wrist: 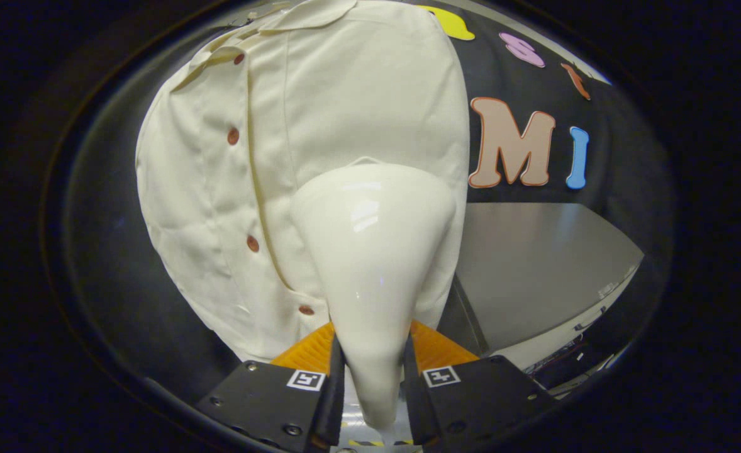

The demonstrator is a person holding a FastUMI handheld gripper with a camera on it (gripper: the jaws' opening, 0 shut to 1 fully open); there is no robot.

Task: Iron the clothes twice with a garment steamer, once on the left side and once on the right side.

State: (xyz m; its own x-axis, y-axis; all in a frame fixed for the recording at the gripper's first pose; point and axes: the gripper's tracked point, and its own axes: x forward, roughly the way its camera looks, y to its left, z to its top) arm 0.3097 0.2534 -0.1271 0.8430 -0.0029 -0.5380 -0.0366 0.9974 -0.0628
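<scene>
Firmly clamped the garment steamer (373, 264) by its narrow neck, gripper (370, 377) jaws pressing on both sides — glossy, smooth, cone-shaped plastic, probably slippery and rigid, best gripped low where it tapered. Pointed its wide head against the cream shirt (295, 145) just beyond — soft, light, creased cloth with brown buttons, hung upright before the booth wall.

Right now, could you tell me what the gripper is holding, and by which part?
The gripper is shut on the steamer, both fingers pressing its narrow handle end; the wide head points at the shirt.
</scene>
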